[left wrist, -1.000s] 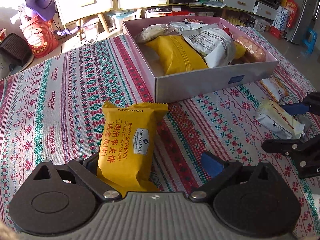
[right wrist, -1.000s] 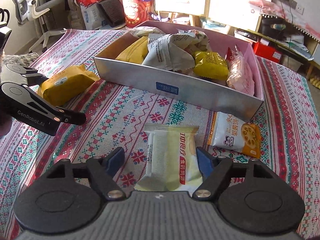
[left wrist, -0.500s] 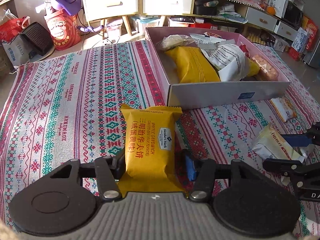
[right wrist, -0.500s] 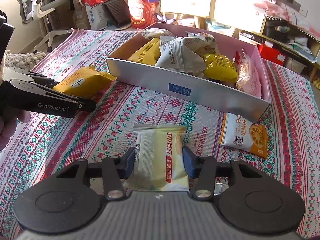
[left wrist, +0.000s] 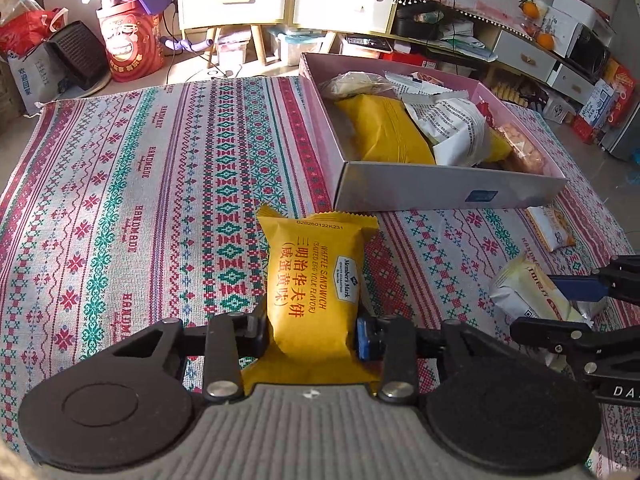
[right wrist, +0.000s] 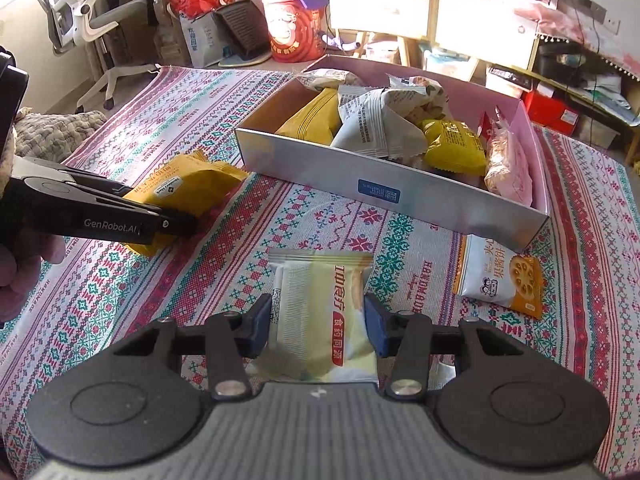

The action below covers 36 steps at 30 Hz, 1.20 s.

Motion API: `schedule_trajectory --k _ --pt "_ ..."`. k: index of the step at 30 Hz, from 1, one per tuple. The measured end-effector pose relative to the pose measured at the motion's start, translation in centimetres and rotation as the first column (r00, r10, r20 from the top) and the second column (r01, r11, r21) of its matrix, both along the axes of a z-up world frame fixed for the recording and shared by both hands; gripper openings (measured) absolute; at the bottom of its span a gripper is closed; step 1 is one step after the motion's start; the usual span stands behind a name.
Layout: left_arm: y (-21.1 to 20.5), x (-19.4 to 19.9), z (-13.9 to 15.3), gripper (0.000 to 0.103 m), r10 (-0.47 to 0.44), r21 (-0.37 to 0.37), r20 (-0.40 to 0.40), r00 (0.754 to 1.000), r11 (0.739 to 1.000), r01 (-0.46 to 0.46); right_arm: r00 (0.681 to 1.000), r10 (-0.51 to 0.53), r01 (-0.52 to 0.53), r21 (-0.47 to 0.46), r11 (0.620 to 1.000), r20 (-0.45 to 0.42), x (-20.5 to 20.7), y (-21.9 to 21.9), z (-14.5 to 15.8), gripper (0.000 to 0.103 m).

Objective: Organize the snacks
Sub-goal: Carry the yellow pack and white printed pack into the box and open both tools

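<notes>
A yellow waffle-sandwich pack (left wrist: 316, 276) lies on the patterned cloth, between the fingers of my left gripper (left wrist: 314, 334). Its jaws are closing, and both pads touch the pack's sides. My right gripper (right wrist: 317, 330) is shut on a pale yellow-white snack pack (right wrist: 320, 300), its blue pads pressing both long edges. Behind both stands the open pink-and-silver box (left wrist: 440, 192) with several snack packs in it. In the right wrist view the left gripper (right wrist: 176, 220) is at the left, on the yellow pack (right wrist: 192, 188). In the left wrist view the right gripper (left wrist: 560, 308) is at the right.
A white-and-orange biscuit pack (right wrist: 504, 276) lies on the cloth (left wrist: 140, 200) by the box's near right corner. Past the cloth's far edge are a red bucket (left wrist: 132, 48), white drawer cabinets and an office chair (right wrist: 88, 20). A hand holds the left gripper at the left edge.
The left jaws came in from wide apart to the yellow pack's sides, and that view rolled a little. The right jaws closed onto the pale pack.
</notes>
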<state>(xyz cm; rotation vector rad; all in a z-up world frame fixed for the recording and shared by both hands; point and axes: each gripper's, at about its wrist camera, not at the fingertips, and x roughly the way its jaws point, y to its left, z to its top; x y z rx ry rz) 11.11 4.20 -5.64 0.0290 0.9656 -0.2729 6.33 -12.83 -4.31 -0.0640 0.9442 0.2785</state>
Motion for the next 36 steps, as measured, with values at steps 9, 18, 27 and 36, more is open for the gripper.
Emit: schedule_trajectory --k 9,18,27,36 --pt "0.6 -0.8 1.3 0.044 0.028 -0.059 -0.031 0.999 0.998 -0.03 0.999 -0.036 0.036 0.054 0.998 0.007 0.2 -0.8 1.2 0.044" --pt "0.1 -0.8 4.3 0.044 0.034 -0.122 0.022 0.999 0.992 -0.031 0.992 -0.119 0.115 0.1 0.988 0.033 1.5 -1.9 2.8 0.044" --pt "-3.1 2.7 7.2 0.044 0.02 -0.151 0.106 0.994 0.988 -0.004 0.965 -0.246 0.231 0.147 0.962 0.094 4.9 -4.8 4.9 0.044" --pt "-7.6 8.7 8.2 0.044 0.023 -0.186 0.153 0.988 0.983 0.006 0.942 -0.32 0.295 0.207 0.933 0.1 8.7 -7.7 5.0 0.044"
